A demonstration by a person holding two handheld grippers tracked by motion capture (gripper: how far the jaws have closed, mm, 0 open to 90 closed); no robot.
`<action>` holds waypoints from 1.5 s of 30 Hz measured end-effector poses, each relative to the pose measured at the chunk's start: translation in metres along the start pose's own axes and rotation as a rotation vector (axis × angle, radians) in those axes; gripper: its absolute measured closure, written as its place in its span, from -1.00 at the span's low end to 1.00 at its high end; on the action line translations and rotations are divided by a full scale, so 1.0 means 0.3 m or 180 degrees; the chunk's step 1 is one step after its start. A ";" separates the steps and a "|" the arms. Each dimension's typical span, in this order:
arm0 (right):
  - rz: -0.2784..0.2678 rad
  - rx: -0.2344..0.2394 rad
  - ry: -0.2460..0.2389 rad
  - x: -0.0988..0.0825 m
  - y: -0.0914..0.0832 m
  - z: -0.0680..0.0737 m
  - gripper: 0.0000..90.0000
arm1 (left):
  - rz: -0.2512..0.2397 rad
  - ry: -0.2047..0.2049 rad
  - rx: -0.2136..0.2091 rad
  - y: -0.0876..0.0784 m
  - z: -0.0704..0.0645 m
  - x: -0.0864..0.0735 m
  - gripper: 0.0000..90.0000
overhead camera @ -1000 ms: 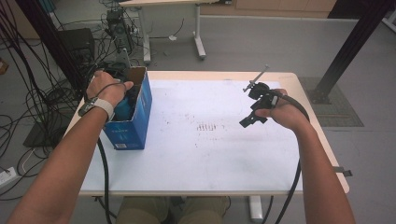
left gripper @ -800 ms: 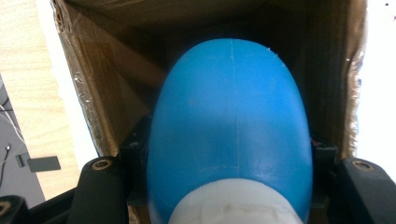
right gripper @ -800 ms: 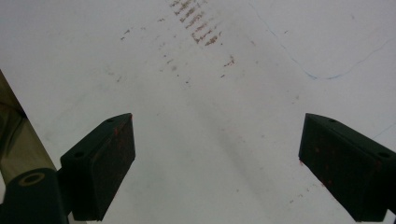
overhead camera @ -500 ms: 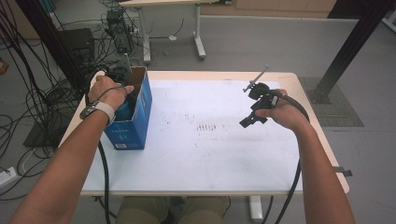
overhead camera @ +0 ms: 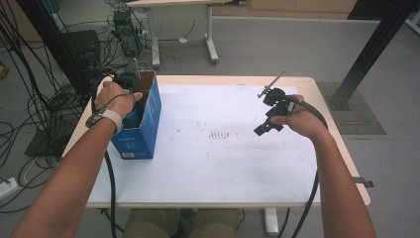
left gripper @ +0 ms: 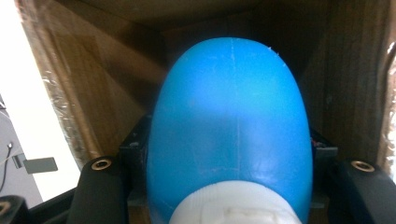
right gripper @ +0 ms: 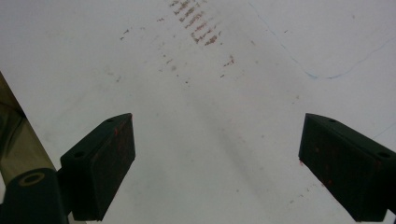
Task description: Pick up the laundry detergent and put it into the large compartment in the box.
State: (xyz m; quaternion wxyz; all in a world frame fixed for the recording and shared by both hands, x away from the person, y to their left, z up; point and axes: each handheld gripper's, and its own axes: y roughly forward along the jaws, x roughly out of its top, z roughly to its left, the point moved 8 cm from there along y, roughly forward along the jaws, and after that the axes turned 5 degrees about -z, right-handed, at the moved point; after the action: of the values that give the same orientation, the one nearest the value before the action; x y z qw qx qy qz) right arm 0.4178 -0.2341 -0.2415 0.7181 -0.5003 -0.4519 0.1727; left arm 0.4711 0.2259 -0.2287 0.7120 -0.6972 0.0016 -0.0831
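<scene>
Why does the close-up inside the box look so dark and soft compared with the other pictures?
In the left gripper view, the blue rounded object sits close and blurred, the cardboard box walls shadowed brown, with blown-out white at the left edge. The right gripper view is evenly lit and sharper on the table; the high view curves slightly at its edges.

The blue object point(left gripper: 231, 126) between the left tool's point(left gripper: 231, 186) jaws looks like smooth, slightly glossy plastic with a fine moulded seam. The box point(overhead camera: 143, 129) is raw brown cardboard inside, printed blue outside. The counter point(overhead camera: 223, 168) is matt white, scuffed with reddish marks.
</scene>
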 end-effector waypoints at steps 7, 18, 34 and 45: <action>-0.0003 0.0000 0.0013 -0.007 -0.001 0.000 -0.76 | 0.0017 0.0025 0.0028 0.004 -0.011 0.005 -0.16; -0.0027 -0.0018 0.0031 -0.016 -0.010 0.001 -0.76 | 0.0020 0.0024 0.0013 0.004 -0.006 0.002 -0.16; -0.0014 -0.0032 0.0027 -0.016 -0.019 0.010 -0.76 | 0.0019 0.0043 0.0016 0.002 -0.008 -0.001 -0.16; -0.0015 -0.0031 0.0029 -0.014 -0.019 0.010 -0.76 | 0.0011 0.0042 0.0021 0.003 -0.010 -0.001 -0.16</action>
State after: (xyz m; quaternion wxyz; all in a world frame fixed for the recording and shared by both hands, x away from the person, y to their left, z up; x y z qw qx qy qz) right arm 0.4119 -0.2379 -0.2383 0.7181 -0.5036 -0.4506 0.1665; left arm 0.4704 0.2228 -0.2298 0.7144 -0.6943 0.0073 -0.0865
